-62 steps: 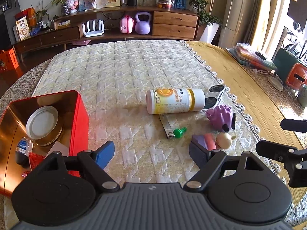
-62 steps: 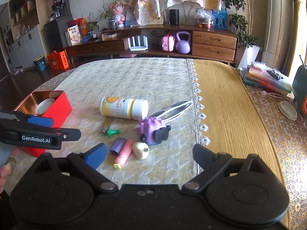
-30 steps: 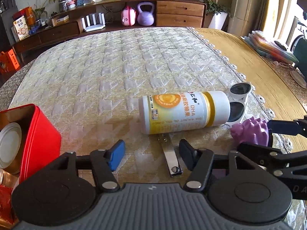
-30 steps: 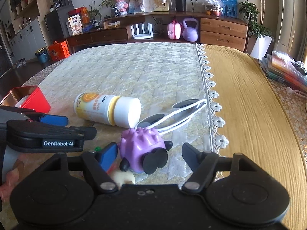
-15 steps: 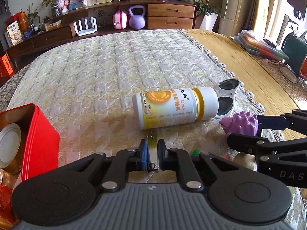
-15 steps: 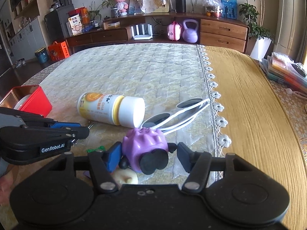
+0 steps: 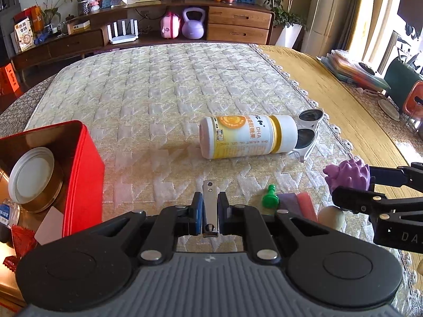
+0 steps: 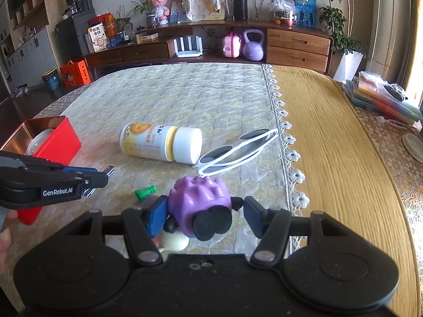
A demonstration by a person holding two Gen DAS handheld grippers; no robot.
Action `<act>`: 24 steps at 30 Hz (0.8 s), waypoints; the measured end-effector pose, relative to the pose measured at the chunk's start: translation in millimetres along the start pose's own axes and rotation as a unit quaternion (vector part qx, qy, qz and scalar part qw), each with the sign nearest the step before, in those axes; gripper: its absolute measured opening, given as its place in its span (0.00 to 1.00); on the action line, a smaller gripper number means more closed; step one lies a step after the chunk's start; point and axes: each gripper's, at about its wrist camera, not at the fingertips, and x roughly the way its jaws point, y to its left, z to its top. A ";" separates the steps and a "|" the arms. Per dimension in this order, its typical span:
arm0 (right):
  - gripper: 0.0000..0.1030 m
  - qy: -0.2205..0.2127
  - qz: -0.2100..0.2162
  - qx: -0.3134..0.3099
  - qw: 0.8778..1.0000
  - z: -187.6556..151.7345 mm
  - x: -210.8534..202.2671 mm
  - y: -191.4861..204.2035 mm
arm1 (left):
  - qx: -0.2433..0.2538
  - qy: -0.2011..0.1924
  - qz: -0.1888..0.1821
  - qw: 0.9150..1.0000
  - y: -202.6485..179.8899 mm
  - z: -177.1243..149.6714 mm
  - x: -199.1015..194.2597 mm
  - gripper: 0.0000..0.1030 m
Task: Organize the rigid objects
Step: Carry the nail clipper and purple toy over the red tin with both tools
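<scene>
My left gripper (image 7: pixel 210 206) is shut on a silver nail clipper (image 7: pixel 210 206) and holds it above the quilted cloth; it also shows in the right wrist view (image 8: pixel 100 177). My right gripper (image 8: pixel 203 211) is open around a purple spiky toy (image 8: pixel 201 200) with black feet; its left pad touches the toy, the right pad stands just off it. The toy also shows in the left wrist view (image 7: pixel 346 175). A white and yellow bottle (image 7: pixel 248 136) lies on its side. White sunglasses (image 8: pixel 238 150) lie beside it. A red tin (image 7: pixel 87 163) stands at the left.
A green pawn (image 7: pixel 269 198), a purple block (image 7: pixel 288 202), a pink piece (image 7: pixel 306 206) and a cream round piece (image 7: pixel 330 218) lie near the toy. The tin holds a round lidded can (image 7: pixel 31 177) and small items. A yellow cloth (image 8: pixel 330 158) covers the table's right side.
My left gripper shut on the nail clipper and has lifted it and drawn back from the bottle. My right gripper narrowed around the purple toy.
</scene>
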 end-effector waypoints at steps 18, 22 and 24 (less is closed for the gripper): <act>0.60 -0.011 0.011 -0.019 1.000 -4.2 -58.3 47.5 | -0.022 0.002 -0.012 1.000 25.3 -19.4 -60.5 0.11; 0.60 -0.012 0.016 -0.030 0.999 0.2 -66.3 62.6 | -0.024 -0.003 -0.014 1.000 31.5 -19.1 -74.4 0.11; 0.60 -0.016 0.021 -0.035 0.999 2.0 -70.1 69.9 | -0.026 -0.004 -0.017 1.000 34.7 -18.5 -80.6 0.11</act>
